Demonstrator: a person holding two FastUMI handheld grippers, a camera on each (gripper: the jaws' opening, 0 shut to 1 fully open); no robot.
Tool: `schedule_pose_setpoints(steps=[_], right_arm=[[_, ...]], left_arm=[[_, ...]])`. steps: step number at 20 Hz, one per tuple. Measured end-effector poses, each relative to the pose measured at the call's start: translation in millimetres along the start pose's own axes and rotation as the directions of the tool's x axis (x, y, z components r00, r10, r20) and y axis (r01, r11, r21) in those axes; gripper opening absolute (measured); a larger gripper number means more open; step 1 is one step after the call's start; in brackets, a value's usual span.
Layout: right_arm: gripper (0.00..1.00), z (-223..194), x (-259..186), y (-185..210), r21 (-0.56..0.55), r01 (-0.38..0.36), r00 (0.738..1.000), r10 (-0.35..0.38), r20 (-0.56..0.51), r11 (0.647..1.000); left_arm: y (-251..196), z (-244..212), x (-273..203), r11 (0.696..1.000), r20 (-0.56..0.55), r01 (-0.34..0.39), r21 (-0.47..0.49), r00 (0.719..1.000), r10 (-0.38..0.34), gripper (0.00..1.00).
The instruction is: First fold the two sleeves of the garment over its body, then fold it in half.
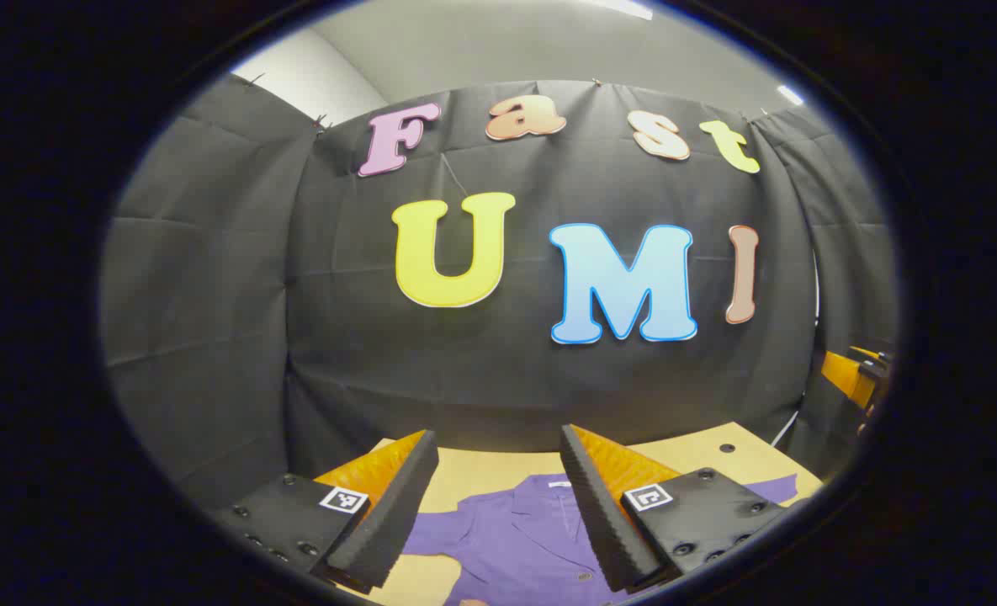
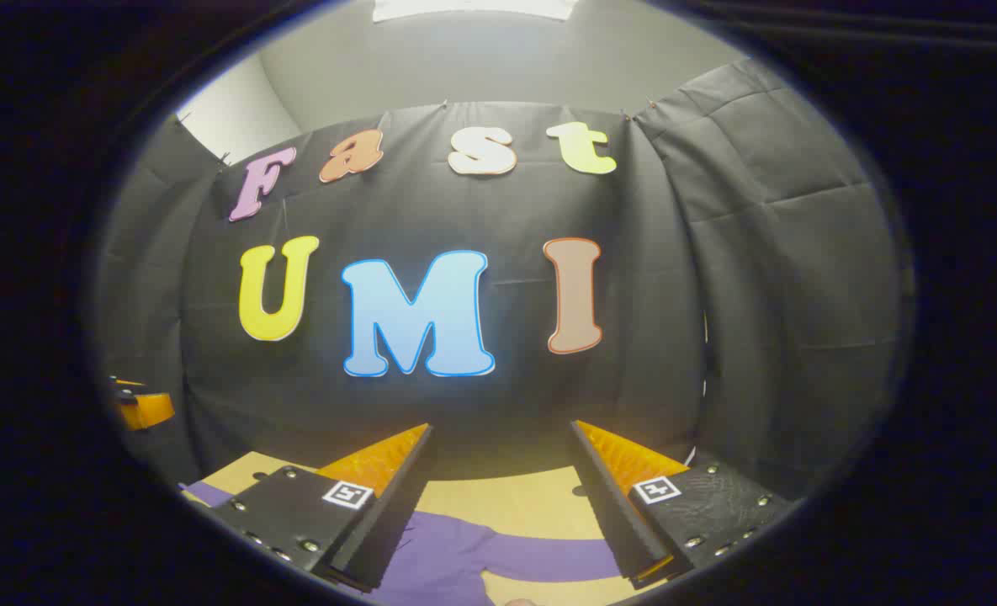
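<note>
the garment (image 1: pixel 523 539) is a thin woven cloth, matt and smooth, with small glossy buttons down its front, and in the right gripper view its sleeve (image 2: pixel 540 557) lies flat with soft creases. the table (image 1: pixel 481 471) under it looks like pale wood or laminate, smooth and nearly matt. the left gripper (image 1: pixel 498 505) and right gripper (image 2: pixel 502 505) have ribbed, foam-like matt pads, hard plastic finger bodies, matt plates with shiny metal screws and paper-like printed tags.
</note>
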State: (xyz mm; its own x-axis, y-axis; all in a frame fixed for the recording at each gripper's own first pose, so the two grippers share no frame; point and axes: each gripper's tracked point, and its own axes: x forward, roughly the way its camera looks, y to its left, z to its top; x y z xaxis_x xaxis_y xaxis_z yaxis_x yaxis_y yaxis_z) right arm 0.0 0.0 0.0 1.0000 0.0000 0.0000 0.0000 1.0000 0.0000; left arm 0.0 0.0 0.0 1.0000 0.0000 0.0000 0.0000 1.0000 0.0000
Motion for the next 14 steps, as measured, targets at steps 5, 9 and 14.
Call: schedule_pose_setpoints(steps=[5, 9, 14], right_arm=[[0.93, -11.3, 6.3, -12.1, -0.02, 0.024, 0.999, -0.024, -0.022, 1.0], [0.96, -28.5, 15.0, -35.4, -0.06, 0.068, 0.995, -0.072, -0.062, 0.996], [0.96, -57.6, 28.6, -74.6, -0.079, 0.128, 0.982, -0.138, -0.132, 0.989]], left_arm=[[2.7, -2.1, 3.3, 1.0, -0.009, -0.008, 0.002, 1.0, 0.008, 0.93], [2.2, -0.7, 8.4, 1.0, -0.005, -0.011, 0.011, 1.0, 0.011, 0.93], [4.9, 0.7, 14.9, 1.0, -0.001, -0.021, 0.018, 1.0, 0.021, 0.93]])
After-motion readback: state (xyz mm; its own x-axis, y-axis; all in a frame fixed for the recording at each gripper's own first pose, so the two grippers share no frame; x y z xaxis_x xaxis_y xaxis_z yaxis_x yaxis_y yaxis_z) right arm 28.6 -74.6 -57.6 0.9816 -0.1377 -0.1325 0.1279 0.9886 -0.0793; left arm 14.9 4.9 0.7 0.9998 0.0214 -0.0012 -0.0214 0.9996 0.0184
